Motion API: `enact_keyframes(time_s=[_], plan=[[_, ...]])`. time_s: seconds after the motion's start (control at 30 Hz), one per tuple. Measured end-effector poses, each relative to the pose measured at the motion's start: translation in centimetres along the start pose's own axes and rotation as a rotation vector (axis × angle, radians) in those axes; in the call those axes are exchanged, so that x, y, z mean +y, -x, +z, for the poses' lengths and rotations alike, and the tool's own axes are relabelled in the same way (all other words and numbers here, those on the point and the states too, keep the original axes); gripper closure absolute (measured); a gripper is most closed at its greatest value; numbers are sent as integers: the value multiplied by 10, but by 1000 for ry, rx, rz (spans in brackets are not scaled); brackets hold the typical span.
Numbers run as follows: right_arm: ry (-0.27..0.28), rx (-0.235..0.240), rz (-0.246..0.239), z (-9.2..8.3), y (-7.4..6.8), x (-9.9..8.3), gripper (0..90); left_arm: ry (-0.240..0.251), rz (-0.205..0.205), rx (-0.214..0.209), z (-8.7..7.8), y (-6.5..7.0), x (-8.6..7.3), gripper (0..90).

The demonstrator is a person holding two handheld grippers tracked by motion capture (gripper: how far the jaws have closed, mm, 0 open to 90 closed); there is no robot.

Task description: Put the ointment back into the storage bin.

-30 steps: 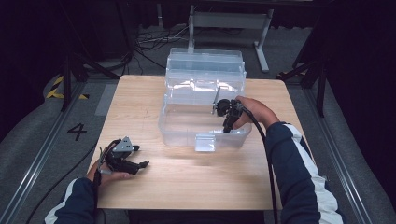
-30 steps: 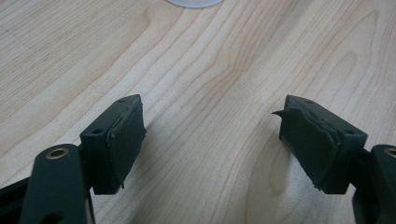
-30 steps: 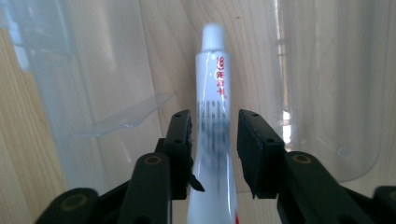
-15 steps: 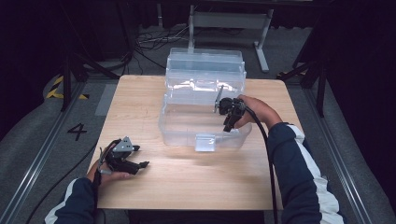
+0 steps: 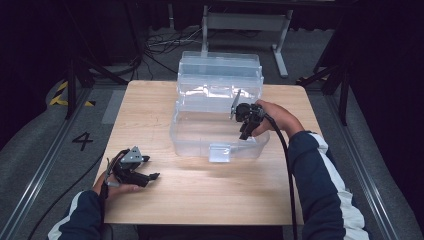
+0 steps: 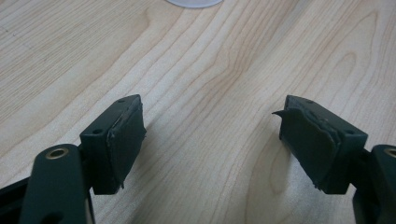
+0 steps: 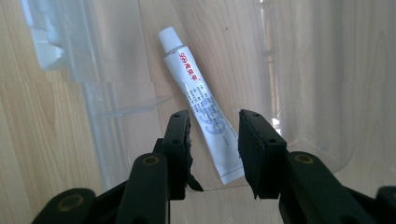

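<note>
A clear plastic box (image 5: 186, 135) stands open in the middle of the wooden table, its lid (image 5: 220, 65) tipped back. On its floor lies a white glue tube (image 7: 196, 88) with blue and red print, cap pointing away. My right gripper (image 5: 245, 131) points down into the box's right part. In the right gripper view its jaws (image 7: 214, 140) stand apart on either side of the tube's tail end, and the pads do not press on it. My left gripper (image 5: 150, 175) rests near the table's front left, jaws wide open (image 6: 212, 140) over bare wood.
The box's front latch (image 5: 219, 152) faces the person. Its transparent walls (image 7: 303, 70) rise close around the right gripper. The table's edges drop to grey floor with rails and cables; a metal stand sits behind the box.
The right hand has shifted very slightly over the box. The left hand and its gripper have kept still.
</note>
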State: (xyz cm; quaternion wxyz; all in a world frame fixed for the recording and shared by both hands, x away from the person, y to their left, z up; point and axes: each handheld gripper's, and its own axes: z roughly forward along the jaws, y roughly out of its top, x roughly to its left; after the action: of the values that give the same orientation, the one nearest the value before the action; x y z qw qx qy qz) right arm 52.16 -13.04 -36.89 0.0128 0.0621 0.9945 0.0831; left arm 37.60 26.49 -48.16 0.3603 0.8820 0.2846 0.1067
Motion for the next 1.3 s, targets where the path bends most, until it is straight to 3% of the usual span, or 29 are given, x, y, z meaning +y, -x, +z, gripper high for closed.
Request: enact_keyframes(time_s=[0.17,0.27,0.37,0.43,0.5,0.53,0.67,0.73,0.9,1.13,1.17,1.23,1.3], plan=[[42,-30,1,-11,-3,-2,636,-23,3,7,0,0,3,225],[131,-50,15,-27,-5,-8,632,-40,3,-4,1,1,7,257],[176,-71,14,-34,-6,-11,627,-51,7,-5,1,1,10,273],[246,-119,10,-46,-9,-16,596,-38,11,-10,-1,3,17,274],[270,-124,17,-48,-9,-18,605,-22,7,-15,-2,4,20,274],[295,-127,18,-52,-9,-20,600,-8,12,1,-5,5,26,276],[396,-167,30,-66,-9,-36,589,38,65,14,-13,15,49,307],[437,-209,52,-73,-7,-41,580,62,80,17,-16,20,58,308],[536,-295,86,-83,-1,-50,583,78,117,26,-18,24,73,303],[645,-353,121,-89,9,-56,579,129,114,12,-21,22,91,300],[653,-345,120,-89,11,-56,578,132,119,10,-21,22,95,299],[661,-382,131,-88,15,-56,578,141,128,3,-21,23,101,297],[670,-387,148,-88,20,-56,570,146,138,2,-20,25,106,299]])
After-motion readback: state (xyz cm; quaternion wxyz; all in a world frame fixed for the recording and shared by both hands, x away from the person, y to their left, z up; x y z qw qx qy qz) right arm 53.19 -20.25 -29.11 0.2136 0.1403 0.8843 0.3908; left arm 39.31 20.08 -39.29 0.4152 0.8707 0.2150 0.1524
